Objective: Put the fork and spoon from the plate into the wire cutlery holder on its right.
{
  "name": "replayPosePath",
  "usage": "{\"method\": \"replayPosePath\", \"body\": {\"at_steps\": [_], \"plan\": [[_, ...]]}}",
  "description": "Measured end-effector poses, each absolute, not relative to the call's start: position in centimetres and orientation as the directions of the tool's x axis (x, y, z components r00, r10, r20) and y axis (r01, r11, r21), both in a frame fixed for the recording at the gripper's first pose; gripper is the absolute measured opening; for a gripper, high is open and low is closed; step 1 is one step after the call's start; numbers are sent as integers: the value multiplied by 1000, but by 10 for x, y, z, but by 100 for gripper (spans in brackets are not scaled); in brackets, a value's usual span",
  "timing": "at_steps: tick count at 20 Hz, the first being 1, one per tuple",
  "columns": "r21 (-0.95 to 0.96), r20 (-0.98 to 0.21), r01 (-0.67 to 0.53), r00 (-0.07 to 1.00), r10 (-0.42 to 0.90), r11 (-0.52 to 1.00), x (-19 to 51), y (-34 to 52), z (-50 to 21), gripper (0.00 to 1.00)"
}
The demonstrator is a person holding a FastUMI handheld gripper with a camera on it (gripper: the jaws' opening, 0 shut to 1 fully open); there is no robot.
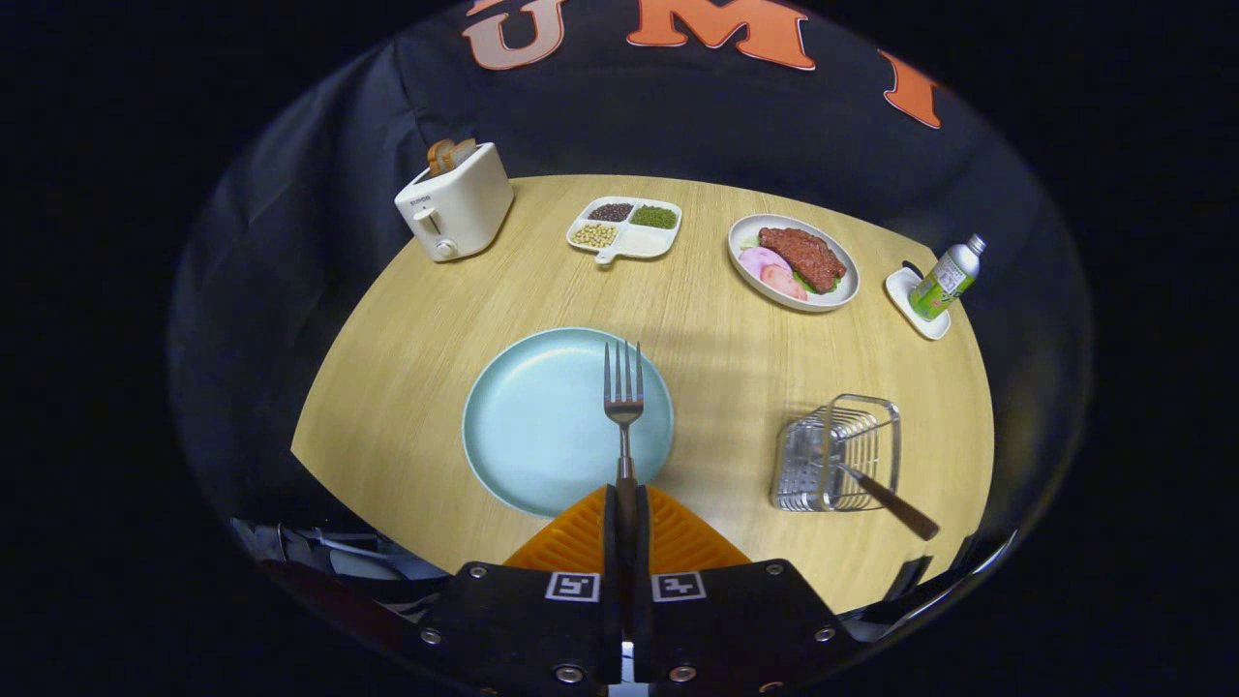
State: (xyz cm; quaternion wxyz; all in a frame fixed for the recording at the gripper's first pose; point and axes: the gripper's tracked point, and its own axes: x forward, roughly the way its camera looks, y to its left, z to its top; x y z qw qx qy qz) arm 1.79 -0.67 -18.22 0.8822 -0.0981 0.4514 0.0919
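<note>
Tabletop (407,387): hand-held gripper (625,503) clamps fork (623,397) (over plate (528,426)).

My gripper (625,508) is squeezed shut on the fork (623,402), above the blue plate (528,426). To the right, bare table (726,378) lies between the plate and the wire holder (837,450), so I see room to pass. A brown handle (895,503) sticks out of the holder. The toaster (455,201), snack tray (625,228), food plate (793,261) and bottle (947,279) stand far back.

White toaster (457,203) holding bread, divided dish (625,229), meat plate (793,261), bottle (948,279) on coaster.
</note>
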Motion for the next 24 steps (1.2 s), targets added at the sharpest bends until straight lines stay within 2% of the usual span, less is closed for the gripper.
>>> {"method": "replayPosePath", "body": {"at_steps": [13, 24], "plan": [[-206, -916, -328, 395, -65, 922, -1, -137, -139, 5], [-216, -965, -357, 222, -142, 909, 22, -175, -167, 5]]}}
